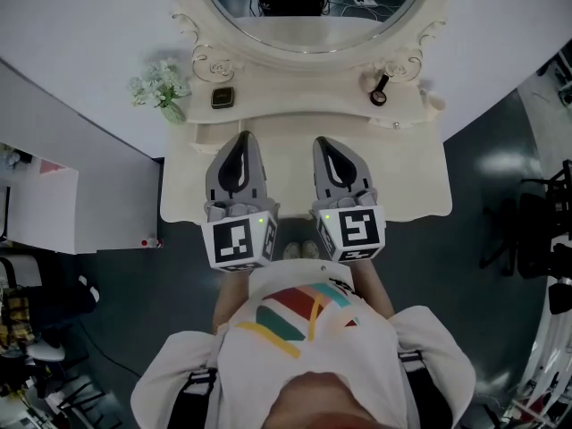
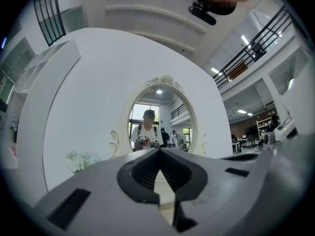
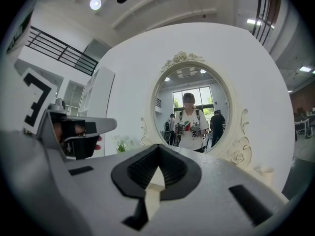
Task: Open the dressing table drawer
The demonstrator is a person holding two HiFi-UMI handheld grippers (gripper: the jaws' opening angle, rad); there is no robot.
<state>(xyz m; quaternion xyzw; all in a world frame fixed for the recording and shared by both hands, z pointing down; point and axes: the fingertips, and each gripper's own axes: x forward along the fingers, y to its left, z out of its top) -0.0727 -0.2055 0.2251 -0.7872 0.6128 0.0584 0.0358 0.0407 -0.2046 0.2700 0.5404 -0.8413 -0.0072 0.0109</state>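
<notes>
- The dressing table (image 1: 407, 186) stands right before the person: cream, smooth, with a top whose edge curves in and out.
- Its drawer front faces away from the head camera and cannot be made out. One small round knob (image 1: 397, 125) shows under the raised back shelf, at the right.
- An oval mirror (image 1: 313, 12) rises from that shelf, its frame carved into scrolls, with a floral crest showing in the gripper views.
- The left gripper (image 1: 243, 137) hovers over the tabletop, pointing at the mirror. Its jaws are together with nothing between them, and the ribbed dark pads leave only a teardrop hollow behind the tips.
- The right gripper (image 1: 320, 141) hangs just beside it, parallel — jaws likewise closed and empty.
- Both have matte grey, tapering shells, and each carries a white cube (image 1: 239, 239) with black square markers at its near end.
- On the shelf, to the left, sits a small dark square thing (image 1: 222, 97); to the right lies a small black ringed thing (image 1: 379, 96).
- A bunch of pale flowers (image 1: 159, 86) stands at the shelf's left end.
- The floor (image 1: 500, 168) is dark and glossy.
</notes>
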